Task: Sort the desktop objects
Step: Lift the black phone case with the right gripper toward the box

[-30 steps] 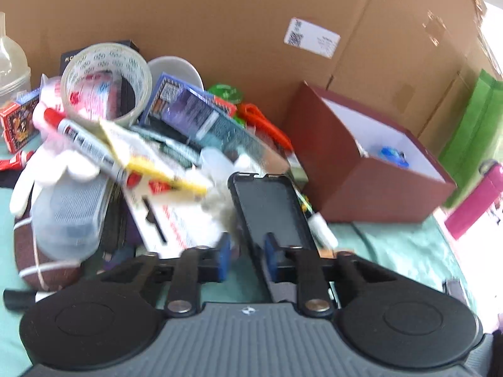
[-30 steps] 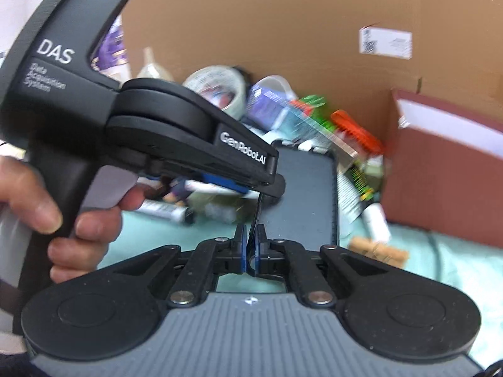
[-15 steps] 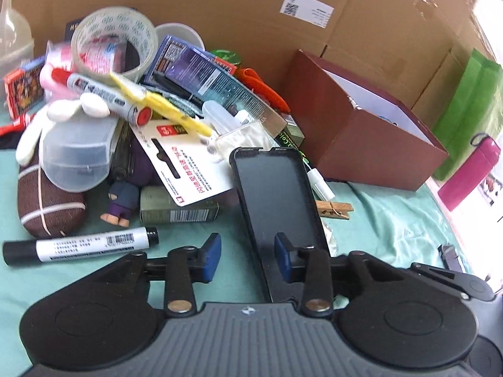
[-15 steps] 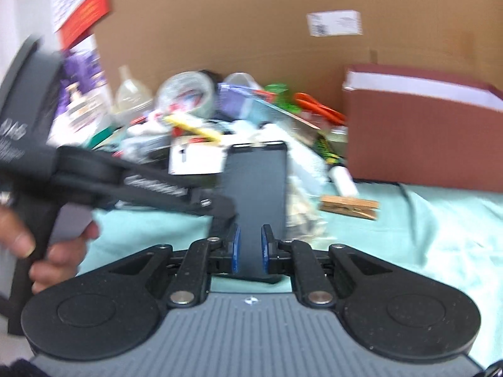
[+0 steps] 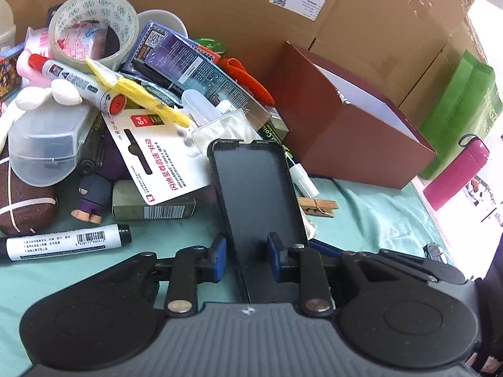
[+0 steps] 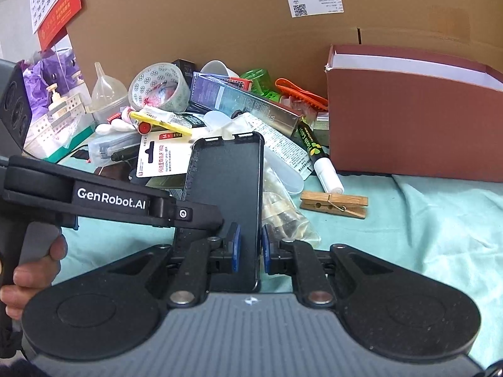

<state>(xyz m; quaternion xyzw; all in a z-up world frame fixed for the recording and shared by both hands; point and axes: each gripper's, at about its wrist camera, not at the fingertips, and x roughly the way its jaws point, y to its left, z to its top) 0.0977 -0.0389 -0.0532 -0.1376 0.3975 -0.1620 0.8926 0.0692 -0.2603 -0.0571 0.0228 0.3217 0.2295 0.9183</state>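
A black phone case [image 5: 256, 194] lies open side up on the teal cloth, its far end against a pile of desk clutter; it also shows in the right wrist view [image 6: 226, 194]. My left gripper [image 5: 246, 260] is open, with its blue pads either side of the case's near end. My right gripper [image 6: 248, 248] is open a little, its pads over the case's near right edge. The left tool's finger [image 6: 195, 216] reaches in from the left onto the same end.
A brown open box [image 5: 352, 119] stands at the right against a cardboard wall [image 5: 239, 3]. The pile holds a tape roll [image 5: 94, 28], markers [image 5: 67, 242], an SD-card pack [image 5: 160, 163] and a toy figure [image 5: 91, 198]. A wooden clothespin [image 6: 334, 204] lies on the cloth. A pink bottle [image 5: 456, 172] lies far right.
My left gripper has opened and pulled back from the case. My right gripper, shut on the case's edge a second ago, has opened a little. The case has come down flat on the cloth.
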